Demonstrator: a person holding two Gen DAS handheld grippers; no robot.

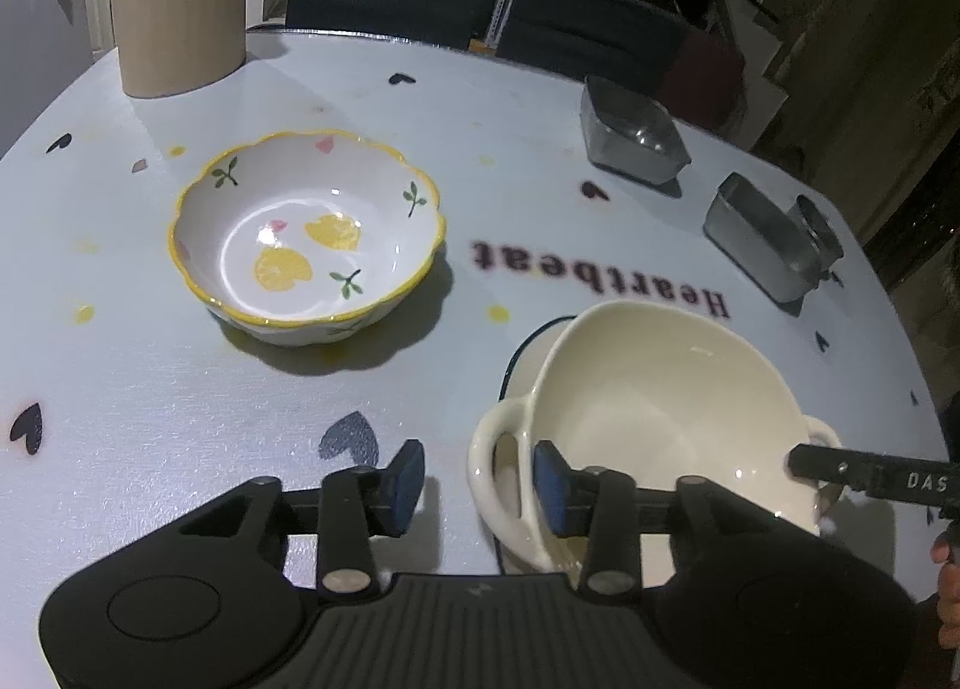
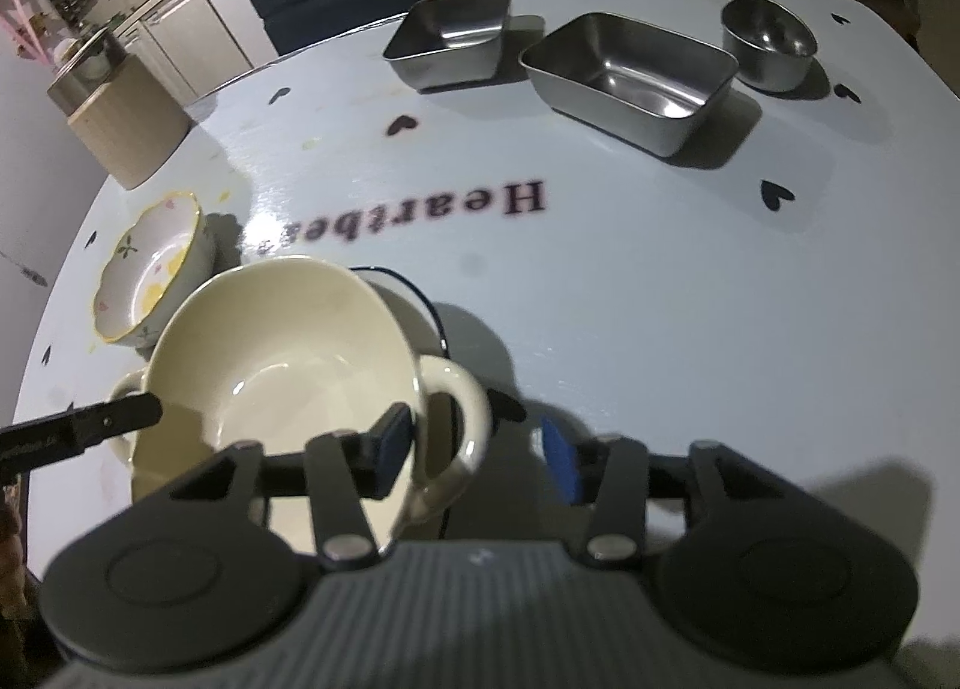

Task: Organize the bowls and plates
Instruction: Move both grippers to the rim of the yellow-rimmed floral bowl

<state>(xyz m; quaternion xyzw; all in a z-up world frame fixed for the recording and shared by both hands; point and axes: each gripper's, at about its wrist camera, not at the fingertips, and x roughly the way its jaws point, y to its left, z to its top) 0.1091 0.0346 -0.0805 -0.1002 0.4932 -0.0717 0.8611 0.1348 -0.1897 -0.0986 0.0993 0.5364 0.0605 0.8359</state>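
Counter (image 2: 660, 299), white: two bowls, cream one (image 2: 288, 365) on one plate (image 2: 414, 293) near front edge; three steel tins at far edge. Both tools, left (image 1: 477, 488) and right (image 2: 480, 449), released around its handles.

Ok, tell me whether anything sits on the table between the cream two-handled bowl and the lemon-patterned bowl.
Nothing visible does. In the left wrist view the tabletop between the cream bowl and the lemon bowl holds only printed hearts and dots. The metal containers stand off to the far side, out of that path.
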